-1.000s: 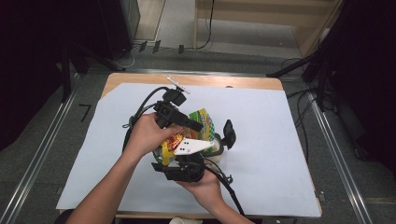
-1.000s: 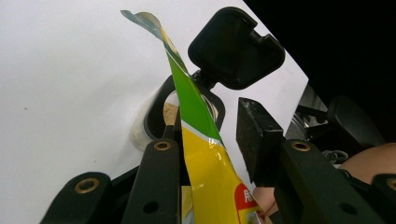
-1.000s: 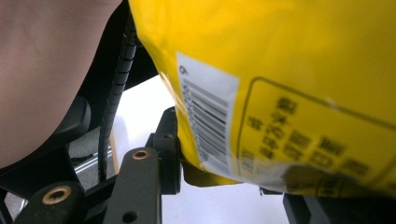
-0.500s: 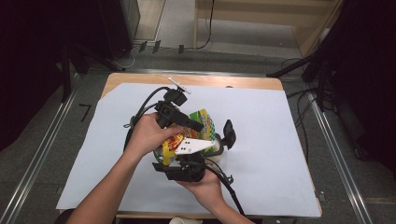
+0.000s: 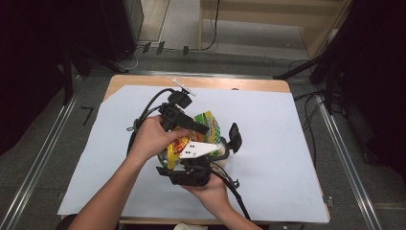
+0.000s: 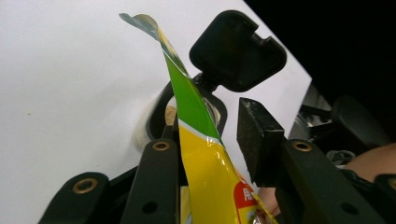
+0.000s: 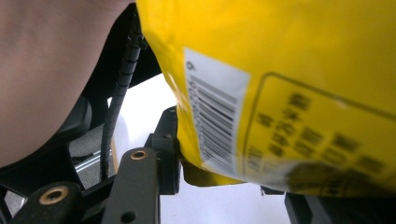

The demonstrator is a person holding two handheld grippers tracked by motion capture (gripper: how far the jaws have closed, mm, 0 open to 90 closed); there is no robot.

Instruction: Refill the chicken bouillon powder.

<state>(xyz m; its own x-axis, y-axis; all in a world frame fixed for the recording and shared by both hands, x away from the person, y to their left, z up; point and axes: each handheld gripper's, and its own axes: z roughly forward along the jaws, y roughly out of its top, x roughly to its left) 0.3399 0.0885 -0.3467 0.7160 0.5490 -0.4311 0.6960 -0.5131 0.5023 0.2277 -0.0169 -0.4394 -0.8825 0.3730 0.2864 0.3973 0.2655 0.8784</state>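
Note:
A yellow-and-green snack bag is held in the air between both grippers, tilted over a small jar whose black flip lid stands open. My left gripper grips the bag's upper part. In the left gripper view the bag rises between the jaws of this gripper, above the jar's rim and lid. My right gripper holds the bag from below. Its jaws have just been opening a little, with the bag still between them and one pad against it.
A white paper sheet covers the wooden table. Black cables trail from the grippers over the sheet's left and front. Metal rails run along the floor on both sides. Dark equipment stands at the far left and right.

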